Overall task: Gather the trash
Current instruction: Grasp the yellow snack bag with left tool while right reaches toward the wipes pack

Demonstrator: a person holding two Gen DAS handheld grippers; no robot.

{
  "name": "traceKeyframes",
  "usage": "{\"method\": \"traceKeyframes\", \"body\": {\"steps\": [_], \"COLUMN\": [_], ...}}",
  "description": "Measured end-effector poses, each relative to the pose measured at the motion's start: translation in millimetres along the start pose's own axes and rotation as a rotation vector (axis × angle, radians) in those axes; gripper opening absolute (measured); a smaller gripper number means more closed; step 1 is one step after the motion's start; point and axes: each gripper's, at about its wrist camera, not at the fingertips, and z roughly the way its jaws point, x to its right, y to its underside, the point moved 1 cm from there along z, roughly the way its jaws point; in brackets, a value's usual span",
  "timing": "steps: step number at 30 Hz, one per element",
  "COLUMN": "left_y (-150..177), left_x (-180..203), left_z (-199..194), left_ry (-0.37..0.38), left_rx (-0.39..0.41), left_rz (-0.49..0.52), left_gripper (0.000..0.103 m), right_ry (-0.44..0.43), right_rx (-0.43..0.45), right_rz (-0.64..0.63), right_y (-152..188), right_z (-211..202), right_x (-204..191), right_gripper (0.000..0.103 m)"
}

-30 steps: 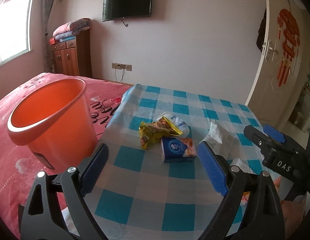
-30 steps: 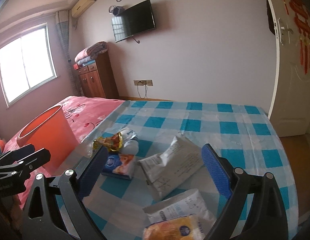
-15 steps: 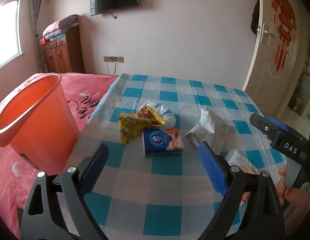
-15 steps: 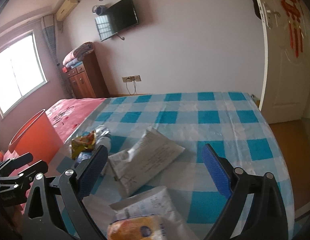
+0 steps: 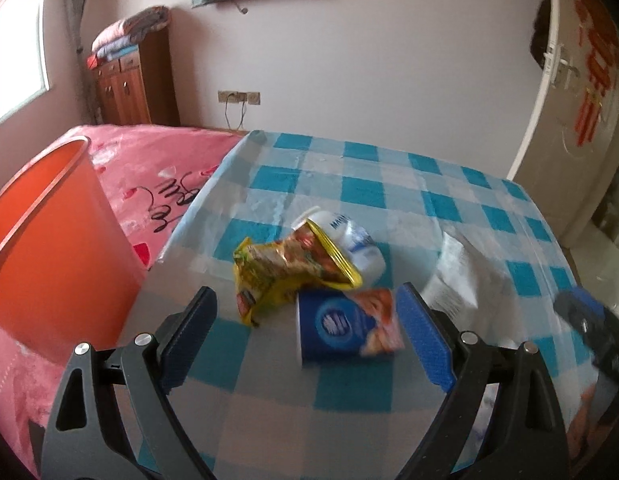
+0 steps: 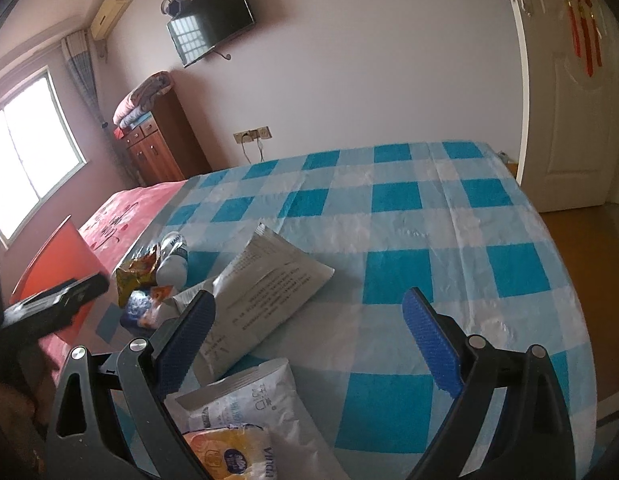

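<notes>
Blue-and-white checks cover the cloth point(image 5: 373, 196) on the bench. At ten o'clock from it in the left wrist view, a plain orange bin point(image 5: 49, 240) on a pink bedspread point(image 5: 157, 168) with dark script. Yellow crinkled wrapper point(image 5: 277, 276), white cup point(image 5: 349, 240) with blue print, blue-and-orange packet point(image 5: 349, 324). Silver-white pouch point(image 6: 265, 284) with dark fine print. Blue pads on black tongs point(image 5: 307, 334).

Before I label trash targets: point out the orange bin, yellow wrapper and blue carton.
orange bin point(image 5: 57, 248), left wrist view, outer wall.
yellow wrapper point(image 5: 277, 276), left wrist view, crumpled middle.
blue carton point(image 5: 341, 326), left wrist view, top face.
</notes>
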Motion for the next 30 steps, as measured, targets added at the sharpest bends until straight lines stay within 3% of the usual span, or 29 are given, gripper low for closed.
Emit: {"method": "traceKeyframes", "body": {"steps": [8,20,28,30], "left_y": [-16.2,-23.8,-19.9,-19.1], "left_x": [-20.7,-26.9,-25.1,-24.9], "left_z": [48.6,84.3,87.3,86.0], "left_ry": [0.043,0.047,0.028,0.013], "left_rx": [-0.086,-0.157,-0.152,-0.146], "left_rz": [-0.128,-0.182,-0.174,-0.169], "left_gripper": [0.091,0.091,0.080,0.066], "right_ry": [-0.030,-0.069,-0.079,-0.082], "right_rx": [-0.037,-0.077,-0.087,-0.090], "right_rz": [0.001,0.011,0.009,0.004], "right_y": [5.4,5.9,6.3,6.9], "right_z": [10.5,17.7,18.2,18.9], "right_x": [0.5,4.5,4.8,4.1], "right_gripper": [0.093,0.093,0.093,0.093]}}
